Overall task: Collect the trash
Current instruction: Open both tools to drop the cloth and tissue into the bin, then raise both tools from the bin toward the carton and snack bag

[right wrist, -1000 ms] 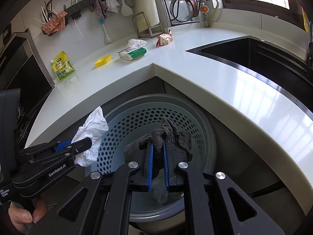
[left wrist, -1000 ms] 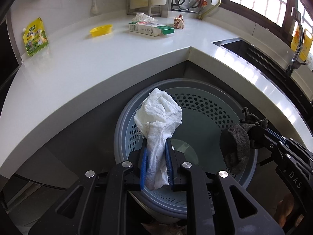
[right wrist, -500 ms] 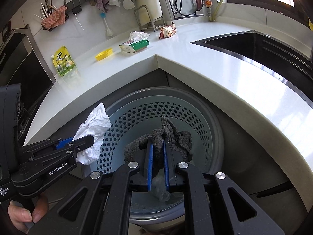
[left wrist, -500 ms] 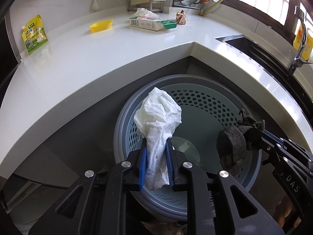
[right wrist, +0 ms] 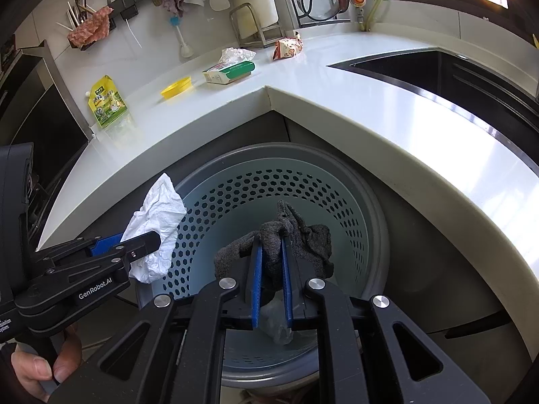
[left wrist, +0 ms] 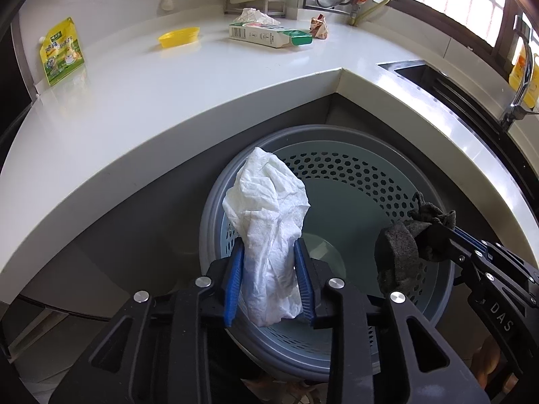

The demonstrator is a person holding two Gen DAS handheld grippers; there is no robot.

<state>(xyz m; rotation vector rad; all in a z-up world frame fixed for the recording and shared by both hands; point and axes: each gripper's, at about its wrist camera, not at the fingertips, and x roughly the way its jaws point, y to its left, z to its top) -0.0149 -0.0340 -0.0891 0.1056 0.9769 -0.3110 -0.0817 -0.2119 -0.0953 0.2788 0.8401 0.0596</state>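
My left gripper (left wrist: 267,252) is shut on a crumpled white tissue (left wrist: 266,208) and holds it over the left rim of a round grey perforated bin (left wrist: 370,181). My right gripper (right wrist: 271,249) is shut on a dark grey rag (right wrist: 303,235) above the middle of the bin (right wrist: 337,181). In the left wrist view the rag (left wrist: 401,252) hangs at the bin's right side. In the right wrist view the tissue (right wrist: 155,225) sits at the bin's left rim. A clear scrap lies in the bin's bottom (right wrist: 276,326).
The bin stands below the corner of a white counter (left wrist: 134,101). On it lie a green-and-white carton (left wrist: 266,33), a white wad (left wrist: 252,15), a yellow dish (left wrist: 178,37), a snack wrapper (left wrist: 318,27) and a green pouch (left wrist: 60,54). A sink (right wrist: 454,77) is to the right.
Both grippers have sunk slightly toward the bin, each with its load. The left jaws look a little wider around the tissue, which stays between them.
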